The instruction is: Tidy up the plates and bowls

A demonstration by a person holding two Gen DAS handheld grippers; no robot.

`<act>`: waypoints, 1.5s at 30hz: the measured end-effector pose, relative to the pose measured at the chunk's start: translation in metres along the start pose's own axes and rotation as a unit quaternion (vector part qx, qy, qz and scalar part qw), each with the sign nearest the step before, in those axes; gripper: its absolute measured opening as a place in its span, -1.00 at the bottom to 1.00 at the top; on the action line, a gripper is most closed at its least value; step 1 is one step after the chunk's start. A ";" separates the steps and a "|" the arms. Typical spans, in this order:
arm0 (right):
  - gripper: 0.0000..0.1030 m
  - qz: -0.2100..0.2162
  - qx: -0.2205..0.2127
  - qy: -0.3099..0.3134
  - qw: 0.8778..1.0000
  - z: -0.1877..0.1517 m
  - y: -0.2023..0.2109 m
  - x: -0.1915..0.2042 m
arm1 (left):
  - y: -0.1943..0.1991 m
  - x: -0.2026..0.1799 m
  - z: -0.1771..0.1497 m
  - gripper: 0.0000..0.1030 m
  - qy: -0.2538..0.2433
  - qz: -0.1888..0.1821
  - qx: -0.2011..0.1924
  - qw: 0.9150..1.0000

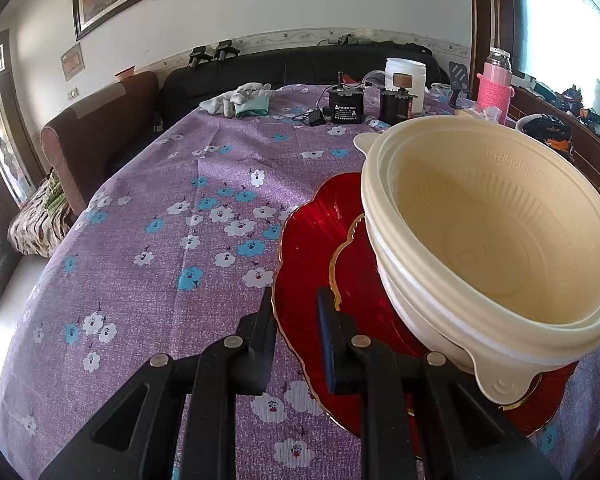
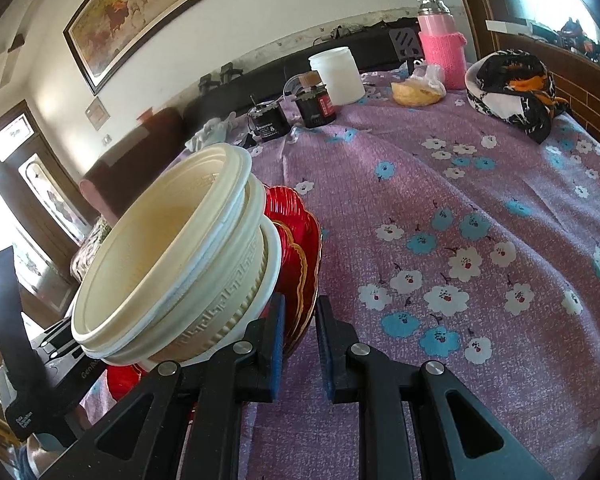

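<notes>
Nested cream plastic bowls (image 1: pixel 492 240) sit tilted on stacked red glass plates (image 1: pixel 312 248) with gold scalloped rims. My left gripper (image 1: pixel 296 300) is shut on the near left rim of the red plates, which passes between its fingers. In the right wrist view the same bowls (image 2: pixel 172 248) lean left on the red plates (image 2: pixel 296 216). My right gripper (image 2: pixel 300 304) is shut on their right rim. The left gripper's black body (image 2: pixel 40 360) shows behind the bowls. The plates' middle is hidden under the bowls.
The purple flowered tablecloth (image 1: pixel 160 240) covers the table. At the far end stand a white jar (image 1: pixel 405 76), a black motor (image 1: pixel 345 106), a pink flask (image 1: pixel 494 84) and gloves (image 1: pixel 240 100). A black-and-orange cloth (image 2: pixel 512 80) and bread (image 2: pixel 416 92) lie far right.
</notes>
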State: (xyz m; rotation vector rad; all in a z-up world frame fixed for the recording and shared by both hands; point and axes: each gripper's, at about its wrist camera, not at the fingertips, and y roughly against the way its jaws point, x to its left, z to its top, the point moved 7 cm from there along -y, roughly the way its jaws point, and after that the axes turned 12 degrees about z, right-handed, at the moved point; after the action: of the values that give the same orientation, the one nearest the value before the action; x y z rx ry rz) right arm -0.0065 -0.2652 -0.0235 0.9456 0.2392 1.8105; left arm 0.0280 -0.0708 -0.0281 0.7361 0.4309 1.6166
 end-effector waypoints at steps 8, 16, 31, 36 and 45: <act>-0.65 -0.010 -0.001 0.012 1.000 0.000 -0.001 0.001 | 0.000 0.000 0.000 -0.67 0.000 0.000 0.000 1.000; -0.64 -0.011 -0.001 0.013 1.000 0.000 -0.001 0.001 | 0.000 0.000 0.000 -0.67 0.000 0.001 0.000 1.000; -0.61 -0.007 0.000 0.009 1.000 -0.001 -0.001 0.001 | -0.001 0.005 0.002 -0.29 -0.004 0.022 0.000 1.000; -0.61 -0.005 -0.006 0.004 1.000 0.001 0.003 0.000 | 0.008 0.016 0.001 0.14 -0.004 0.036 -0.007 0.999; -0.20 -0.019 -0.022 0.012 1.000 -0.002 0.033 -0.001 | 0.036 0.038 -0.011 0.54 0.009 0.038 -0.024 0.999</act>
State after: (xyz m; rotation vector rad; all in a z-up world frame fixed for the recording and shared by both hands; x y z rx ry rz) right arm -0.0310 -0.2803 -0.0073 0.8838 0.2311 1.7858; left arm -0.0079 -0.0387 -0.0042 0.7104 0.3803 1.7003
